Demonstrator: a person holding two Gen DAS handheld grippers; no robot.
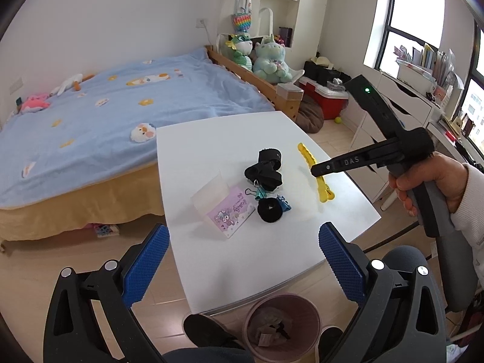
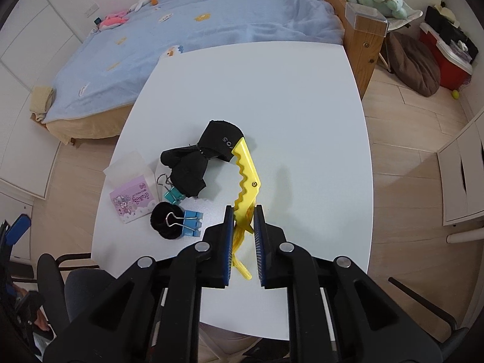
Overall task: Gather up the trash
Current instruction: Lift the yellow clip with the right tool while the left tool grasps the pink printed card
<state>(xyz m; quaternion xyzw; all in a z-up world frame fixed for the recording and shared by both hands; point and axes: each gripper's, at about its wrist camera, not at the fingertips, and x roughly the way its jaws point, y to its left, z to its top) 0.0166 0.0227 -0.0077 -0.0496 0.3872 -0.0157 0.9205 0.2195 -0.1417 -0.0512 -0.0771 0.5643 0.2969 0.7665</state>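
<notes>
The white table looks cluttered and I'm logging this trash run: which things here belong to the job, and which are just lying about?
Part of the job:
- yellow clip, gripped in the right tongs
- pink bin on the floor by the table
- left tongs, open

Lying about:
- black pouch
- blue binder clip
- teal binder clip
- pink card
- plush toys beyond the bed

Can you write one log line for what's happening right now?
right tongs: shut on yellow clip | left tongs: open, empty | bin: below table

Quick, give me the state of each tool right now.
Left tool: open, holding nothing.
Right tool: closed on the yellow hair clip.
</notes>
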